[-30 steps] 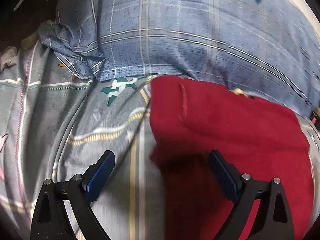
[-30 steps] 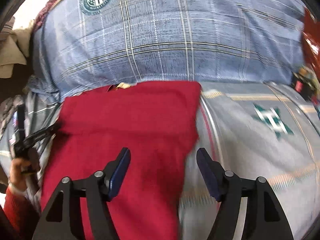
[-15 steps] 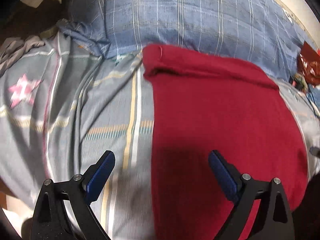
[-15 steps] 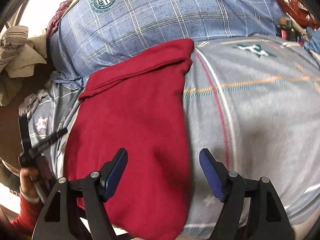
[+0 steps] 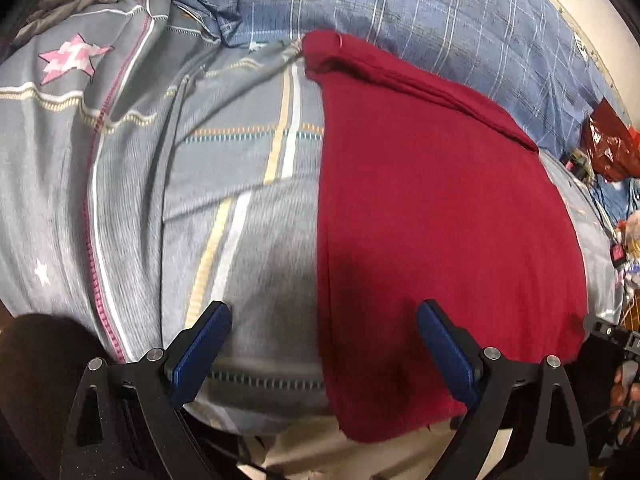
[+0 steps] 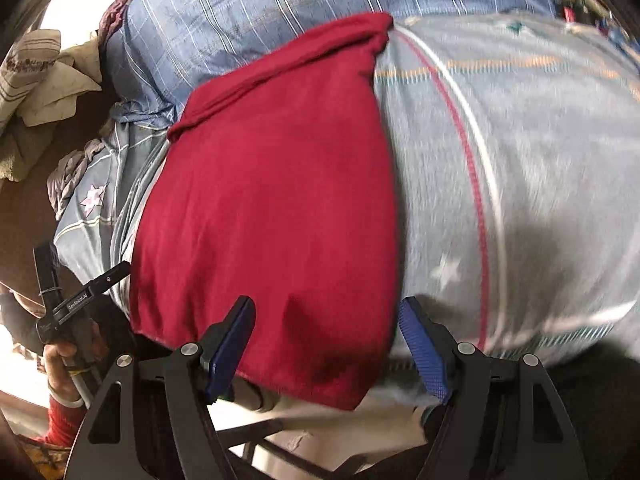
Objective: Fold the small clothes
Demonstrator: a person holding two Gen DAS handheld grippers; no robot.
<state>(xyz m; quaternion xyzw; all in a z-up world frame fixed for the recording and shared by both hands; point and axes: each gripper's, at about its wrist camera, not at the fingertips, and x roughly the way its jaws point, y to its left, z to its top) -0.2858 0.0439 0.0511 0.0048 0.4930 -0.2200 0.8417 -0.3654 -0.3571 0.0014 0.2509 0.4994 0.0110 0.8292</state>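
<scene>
Both tongs spread and empty, left tongs (image 5: 324, 344) and right tongs (image 6: 326, 344), above a folded red cloth (image 5: 440, 216) on the bed (image 5: 248, 264); pink star (image 5: 72, 58) clear only from left.

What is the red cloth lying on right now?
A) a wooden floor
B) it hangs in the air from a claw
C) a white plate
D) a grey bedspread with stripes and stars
D: the red cloth lies flat on the grey bedspread with its stripes and stars, and both the left claw and the right claw are open, holding nothing.
</scene>
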